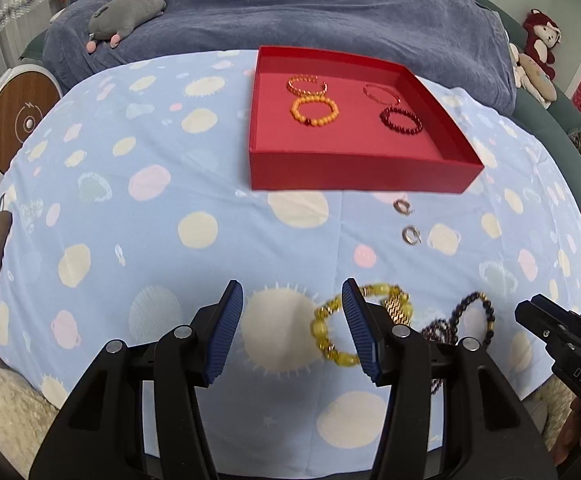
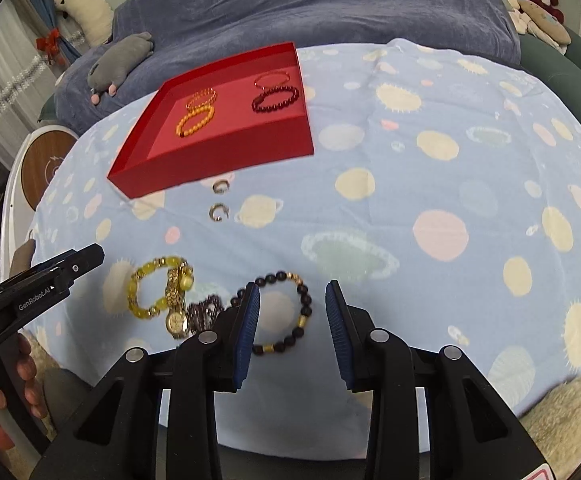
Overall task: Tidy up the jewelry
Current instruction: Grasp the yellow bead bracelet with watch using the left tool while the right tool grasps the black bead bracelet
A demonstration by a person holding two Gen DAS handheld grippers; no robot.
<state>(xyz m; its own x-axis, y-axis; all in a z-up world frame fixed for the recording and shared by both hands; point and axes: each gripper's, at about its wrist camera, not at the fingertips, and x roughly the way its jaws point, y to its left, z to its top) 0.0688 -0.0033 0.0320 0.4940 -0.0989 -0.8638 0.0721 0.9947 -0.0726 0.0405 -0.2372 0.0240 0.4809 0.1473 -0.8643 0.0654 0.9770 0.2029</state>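
Hovering over the planet-print cloth [image 1: 150, 208], the left gripper [image 1: 292, 326] has its blue pads parted with nothing between them; its right finger [image 1: 360, 332] overlaps the yellow bead bracelet [image 1: 330, 332] in view, though contact cannot be told. The right gripper [image 2: 292, 332] likewise stands partly spread and empty, its left finger [image 2: 246, 332] crossing the edge of the dark bead bracelet [image 2: 290, 312] lying on the cloth beneath.

Just beside the yellow bracelet lie a gold watch [image 2: 177, 304] and a small purple bead strand [image 2: 204, 312]. Farther out, two small hoop earrings [image 1: 406, 220] rest near the front wall of the red tray [image 1: 362, 176]. Inside the tray sit four bracelets: an orange one [image 1: 314, 111], a gold-red twisted one [image 1: 306, 85], a thin red one [image 1: 380, 93] and a dark red one [image 1: 401, 120]. Behind is a blue-covered sofa [image 1: 290, 8] with a grey plush toy [image 1: 128, 14].
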